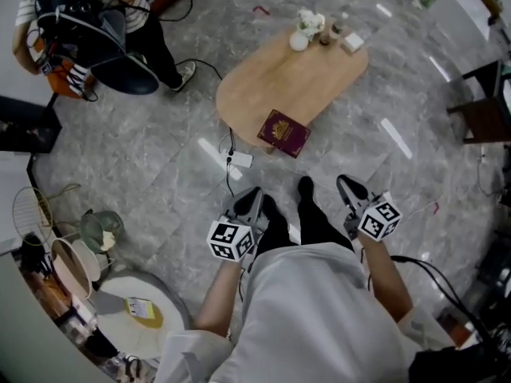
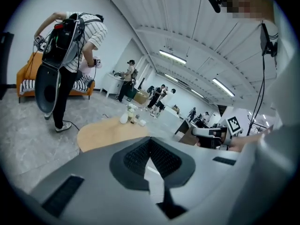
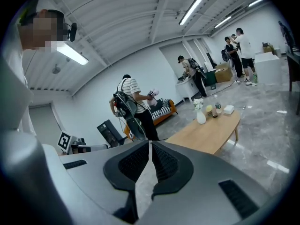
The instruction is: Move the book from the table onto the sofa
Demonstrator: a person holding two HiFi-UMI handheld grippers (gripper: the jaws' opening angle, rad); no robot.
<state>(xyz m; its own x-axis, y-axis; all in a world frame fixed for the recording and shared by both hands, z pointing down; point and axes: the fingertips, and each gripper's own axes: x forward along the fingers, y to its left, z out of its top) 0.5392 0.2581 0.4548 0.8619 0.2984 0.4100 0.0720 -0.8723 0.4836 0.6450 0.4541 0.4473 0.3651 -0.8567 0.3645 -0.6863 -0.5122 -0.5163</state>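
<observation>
Head view: left tongs (image 1: 251, 199), right tongs (image 1: 348, 188) side by side (closed, empty).

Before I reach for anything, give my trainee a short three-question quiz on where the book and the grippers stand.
1. True or false: the book lies closed on the table.
2. The left gripper and right gripper are: A) both shut and empty; B) both wide open; C) both clamped on the book.
3. Fill in: at the table's far end stands a white ____ holding flowers.
Key: 1 true; 2 A; 3 vase.
</observation>
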